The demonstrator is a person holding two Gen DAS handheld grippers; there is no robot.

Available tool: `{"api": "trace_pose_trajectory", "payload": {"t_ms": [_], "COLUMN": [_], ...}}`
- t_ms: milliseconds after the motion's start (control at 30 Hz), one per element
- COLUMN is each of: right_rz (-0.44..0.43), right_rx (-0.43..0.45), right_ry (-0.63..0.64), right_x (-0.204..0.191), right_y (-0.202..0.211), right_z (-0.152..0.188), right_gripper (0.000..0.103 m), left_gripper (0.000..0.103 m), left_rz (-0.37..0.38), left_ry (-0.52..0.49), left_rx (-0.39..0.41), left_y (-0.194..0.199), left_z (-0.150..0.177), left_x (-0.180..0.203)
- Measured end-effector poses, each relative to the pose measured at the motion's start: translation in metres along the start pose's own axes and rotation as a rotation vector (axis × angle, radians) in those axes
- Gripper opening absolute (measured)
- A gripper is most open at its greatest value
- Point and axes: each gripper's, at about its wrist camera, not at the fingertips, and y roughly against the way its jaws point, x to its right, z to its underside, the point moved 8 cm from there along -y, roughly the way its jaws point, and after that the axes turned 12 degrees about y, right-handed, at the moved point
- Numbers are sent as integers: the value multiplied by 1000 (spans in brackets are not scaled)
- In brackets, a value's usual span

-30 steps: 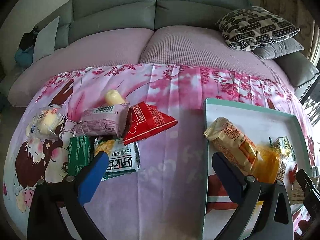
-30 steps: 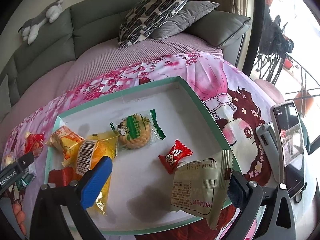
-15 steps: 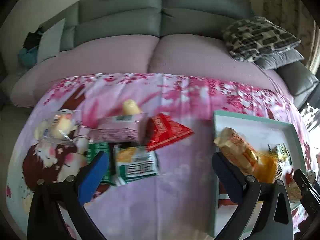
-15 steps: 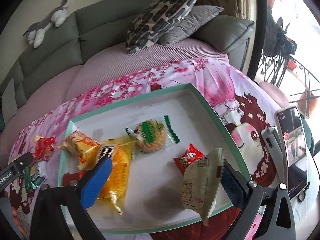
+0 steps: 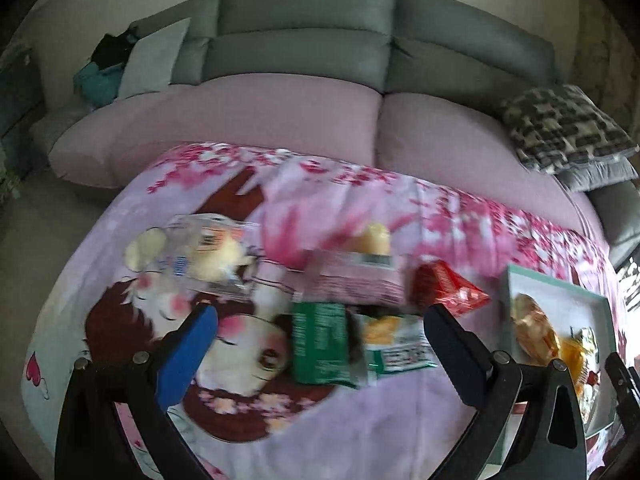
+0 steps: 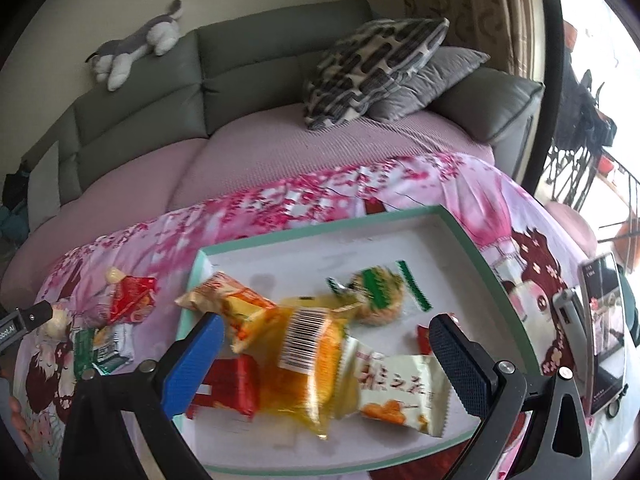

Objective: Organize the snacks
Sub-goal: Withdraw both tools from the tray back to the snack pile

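Observation:
My left gripper [image 5: 320, 322] is open and empty above loose snacks on the pink cloth: a green packet [image 5: 320, 350], a white-green packet [image 5: 394, 346], a pink packet [image 5: 352, 280], a red triangular packet [image 5: 450, 290] and a clear bag of buns [image 5: 200, 252]. My right gripper [image 6: 324, 332] is open and empty over the teal-rimmed tray [image 6: 320, 236]. The tray holds a yellow packet [image 6: 312, 356], an orange packet [image 6: 236, 304], a cream packet [image 6: 396, 390], a red box [image 6: 228, 388] and a green-wrapped cookie [image 6: 380, 292].
A grey sofa with a pink cover [image 5: 280, 112] lies behind the table. A patterned cushion [image 6: 372, 68] and a plush dog [image 6: 136, 44] are on it. A phone on a stand [image 6: 600, 332] is at the table's right edge. The tray also shows in the left wrist view [image 5: 560, 292].
The left gripper has swung left from the tray to over the loose snacks. The cream packet has left the right finger and now lies in the tray; the right view has shifted left.

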Motion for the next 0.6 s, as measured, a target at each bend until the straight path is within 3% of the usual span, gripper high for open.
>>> {"api": "trace_pose_trajectory", "payload": {"t_ms": [167, 300, 600], "right_rz": [-35, -65, -149], "right_rx": [19, 18, 19], "right_ry": [23, 66, 204], "right_x": [-29, -58, -144], "right_y": [2, 0, -5], "right_z": [-13, -20, -32], "right_gripper": [103, 103, 103], "left_gripper": [103, 103, 103], "left_rz": [-60, -67, -100], "left_ry": [78, 165, 253], "left_rx": [12, 0, -23], "left_y": [-3, -7, -17], "left_z": [-13, -19, -20], "left_x": [-49, -86, -128]}}
